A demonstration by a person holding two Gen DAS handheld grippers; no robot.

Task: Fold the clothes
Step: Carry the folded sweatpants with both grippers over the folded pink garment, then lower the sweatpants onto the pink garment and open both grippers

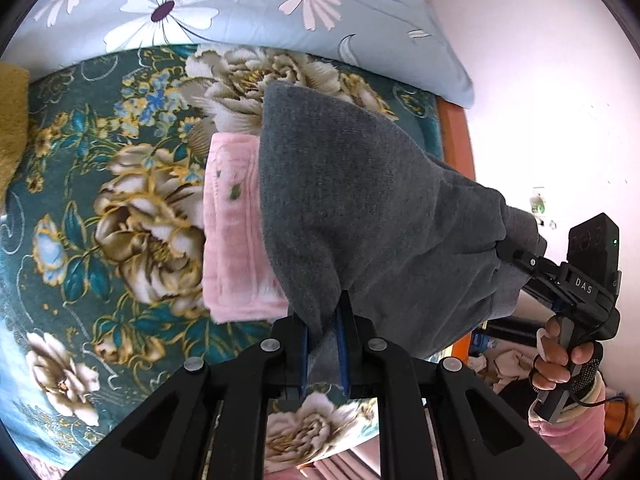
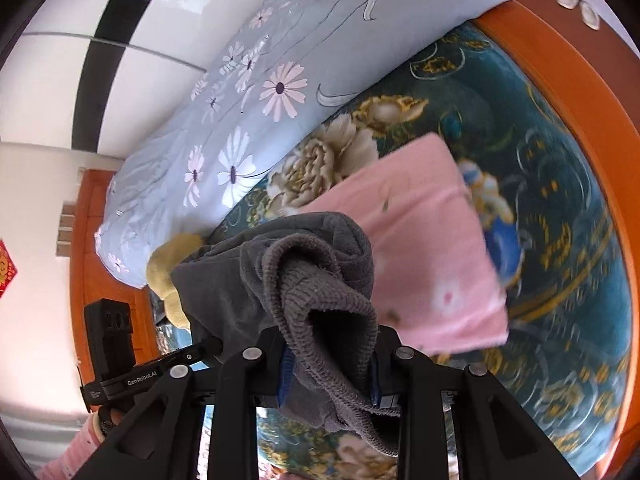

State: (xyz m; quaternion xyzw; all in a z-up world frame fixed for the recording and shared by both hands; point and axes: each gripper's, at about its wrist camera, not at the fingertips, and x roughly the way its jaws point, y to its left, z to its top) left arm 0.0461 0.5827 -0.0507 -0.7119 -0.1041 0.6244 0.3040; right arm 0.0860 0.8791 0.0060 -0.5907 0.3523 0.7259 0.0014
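Left tongs (image 1: 322,334) are clamped on my grey garment (image 1: 360,208), right tongs (image 2: 328,376) on its ribbed hem; it hangs over the folded pink cloth (image 2: 432,248) on the floral bed (image 1: 100,184). Housings read "DAS" and "GenRoboLAI".

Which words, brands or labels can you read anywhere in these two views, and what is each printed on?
"DAS": on the right gripper, seen in the left wrist view.
"GenRoboLAI", as far as it reads: on the left gripper, seen in the right wrist view.
Small white print below it: too small to read.
Red wall hanging: gold marks, not readable.
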